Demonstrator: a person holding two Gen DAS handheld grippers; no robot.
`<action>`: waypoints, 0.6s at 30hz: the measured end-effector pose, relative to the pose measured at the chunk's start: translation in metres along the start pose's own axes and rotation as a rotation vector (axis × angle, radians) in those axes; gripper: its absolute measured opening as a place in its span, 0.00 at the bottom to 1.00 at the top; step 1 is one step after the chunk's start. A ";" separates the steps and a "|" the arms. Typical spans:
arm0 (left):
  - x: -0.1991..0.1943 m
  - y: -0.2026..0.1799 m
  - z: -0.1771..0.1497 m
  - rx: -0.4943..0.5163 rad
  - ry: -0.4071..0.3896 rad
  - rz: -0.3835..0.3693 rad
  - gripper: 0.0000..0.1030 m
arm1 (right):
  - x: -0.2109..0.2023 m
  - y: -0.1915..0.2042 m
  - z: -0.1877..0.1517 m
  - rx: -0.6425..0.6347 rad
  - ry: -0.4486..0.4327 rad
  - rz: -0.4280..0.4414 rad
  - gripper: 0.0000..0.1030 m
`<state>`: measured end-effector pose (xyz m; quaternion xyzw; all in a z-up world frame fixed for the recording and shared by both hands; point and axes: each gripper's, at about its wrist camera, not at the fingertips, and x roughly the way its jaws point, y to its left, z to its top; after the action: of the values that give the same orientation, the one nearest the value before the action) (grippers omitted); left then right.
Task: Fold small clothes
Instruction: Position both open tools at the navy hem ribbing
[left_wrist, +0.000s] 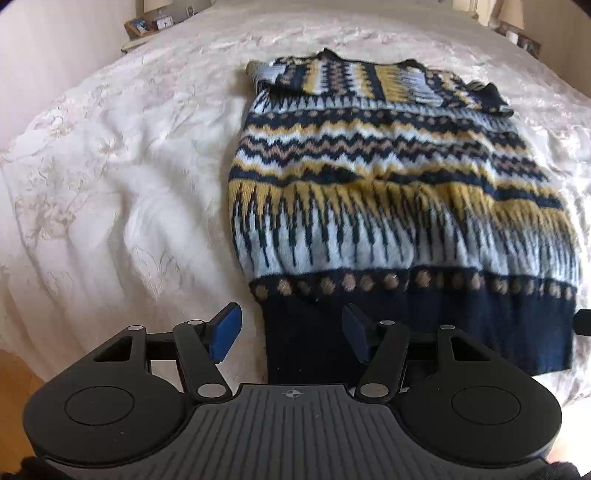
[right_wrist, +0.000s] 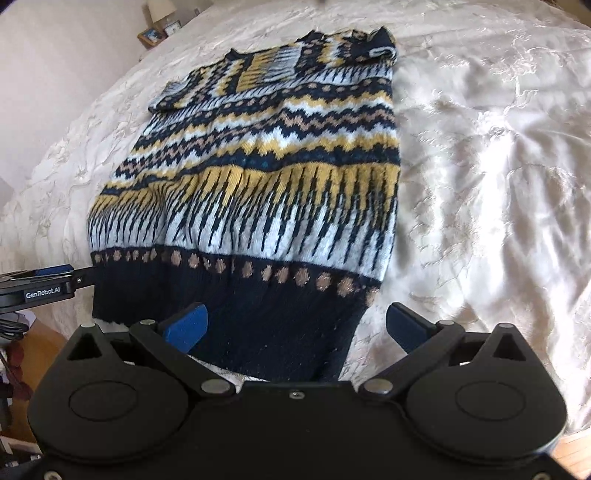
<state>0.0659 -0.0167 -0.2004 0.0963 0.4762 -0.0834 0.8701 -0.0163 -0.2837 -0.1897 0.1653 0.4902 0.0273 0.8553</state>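
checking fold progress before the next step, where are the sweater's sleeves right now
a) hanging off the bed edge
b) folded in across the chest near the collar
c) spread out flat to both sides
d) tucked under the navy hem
b: both sleeves lie folded across the upper part of the sweater, near the collar.

One label can be read: "GenRobot.AI" in white letters on the black side of the left hand-held gripper (right_wrist: 55, 278), which reaches in at the left edge of the right wrist view, just beside the sweater's (right_wrist: 258, 177) dark hem. A small compass-like cross mark sits on the ribbed grey body of that same gripper in its own view, with no letters to it.
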 end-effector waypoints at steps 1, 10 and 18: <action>0.003 0.001 -0.001 -0.002 0.004 -0.005 0.57 | 0.003 0.000 0.000 -0.003 0.007 0.003 0.99; 0.022 0.010 -0.012 -0.011 0.025 -0.043 0.57 | 0.024 -0.002 -0.003 0.002 0.051 0.022 0.99; 0.039 0.008 -0.014 0.011 0.025 -0.088 0.57 | 0.039 -0.007 -0.009 0.018 0.075 0.043 0.99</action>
<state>0.0773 -0.0076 -0.2403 0.0812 0.4904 -0.1230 0.8589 -0.0043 -0.2793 -0.2288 0.1825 0.5187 0.0475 0.8339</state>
